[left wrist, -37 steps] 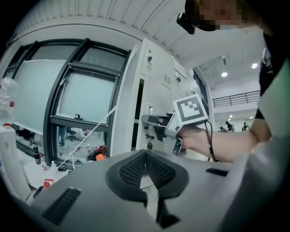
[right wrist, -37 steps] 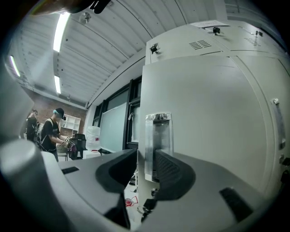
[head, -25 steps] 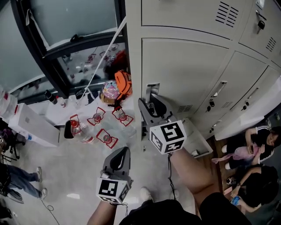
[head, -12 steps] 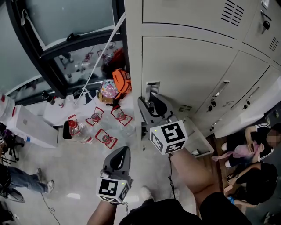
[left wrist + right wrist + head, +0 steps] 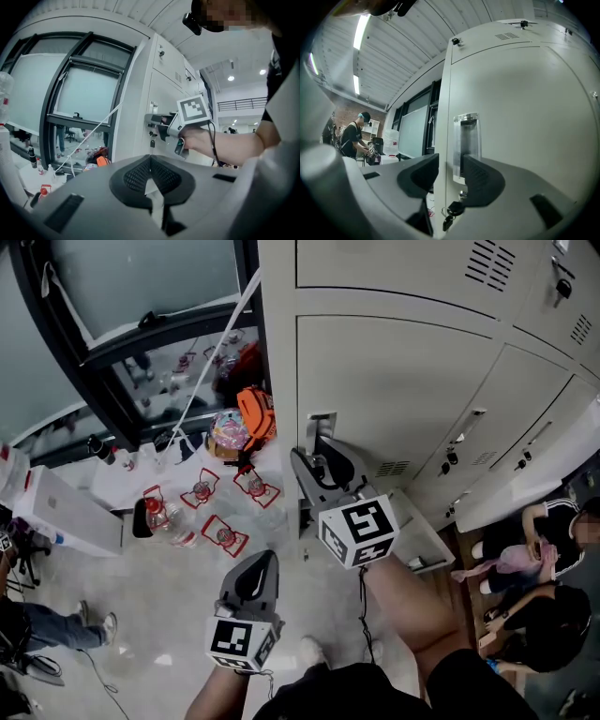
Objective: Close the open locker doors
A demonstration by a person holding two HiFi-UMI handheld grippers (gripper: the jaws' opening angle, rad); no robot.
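My right claw (image 5: 450, 176) was spreading, its pads straddling the upright front edge of the locker door (image 5: 525, 108) without pressing on it. The handle recess (image 5: 466, 140) stood just past the right-hand pad, with the key (image 5: 451, 212) hanging below. The door's long axis ran vertical, dead ahead, so this claw was far nearer than my left claw (image 5: 255, 579), pressed together on nothing, well back and low. Whether the door sat flush I couldn't tell; the claw hid its lower end
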